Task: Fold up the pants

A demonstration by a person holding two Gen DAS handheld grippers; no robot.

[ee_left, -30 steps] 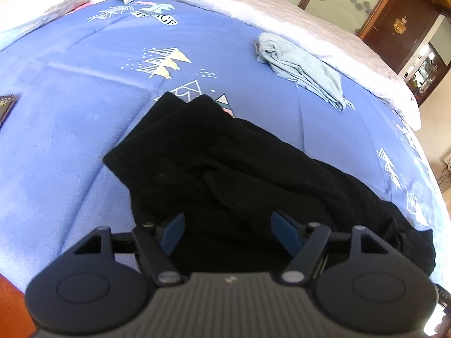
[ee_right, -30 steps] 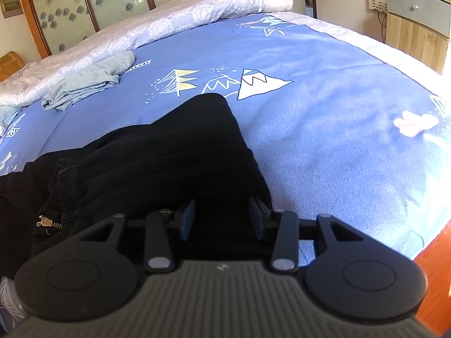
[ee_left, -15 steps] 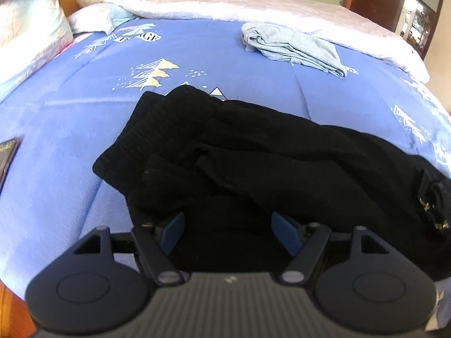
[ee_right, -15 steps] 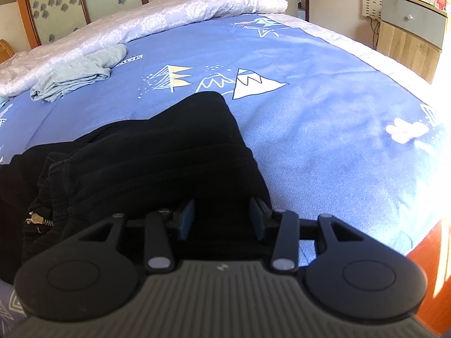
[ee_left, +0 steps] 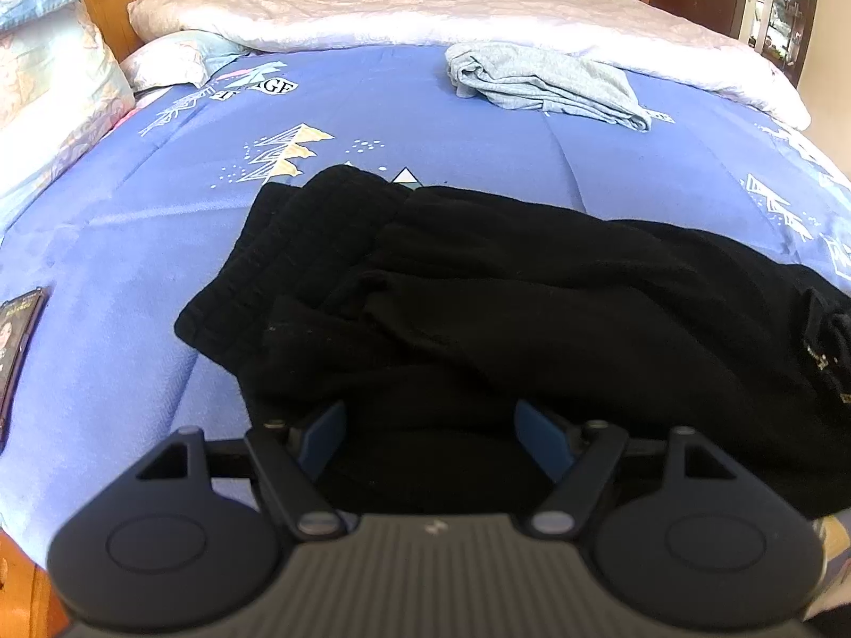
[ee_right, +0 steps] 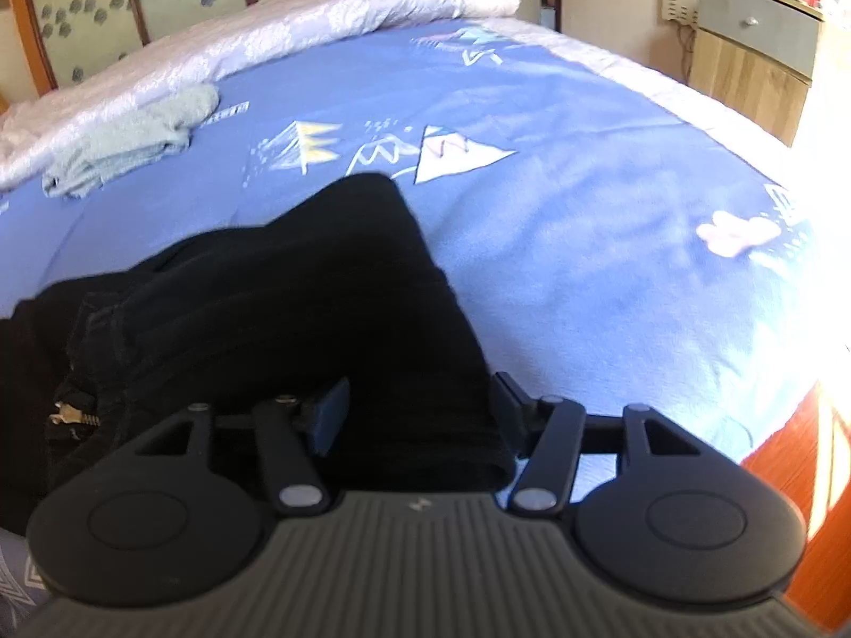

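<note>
Black pants [ee_left: 532, 308] lie crumpled across the blue bedspread, the leg cuffs to the left in the left wrist view. My left gripper [ee_left: 431, 433] is open, its blue pads either side of the pants' near edge. In the right wrist view the pants [ee_right: 298, 308] show a zipper at the left and the waist end toward me. My right gripper [ee_right: 420, 409] is open wide, its fingers straddling the near edge of the black fabric.
A folded light grey garment [ee_left: 542, 82] lies at the far side of the bed, also seen in the right wrist view [ee_right: 133, 143]. A white quilt [ee_left: 425, 16] and pillows [ee_left: 53, 85] line the head. A dark booklet [ee_left: 16, 340] lies left. A wooden cabinet [ee_right: 755, 53] stands right.
My left gripper has swung so the view levels and the pants sit squarer ahead. My right gripper's jaws have opened wider around the pants' edge.
</note>
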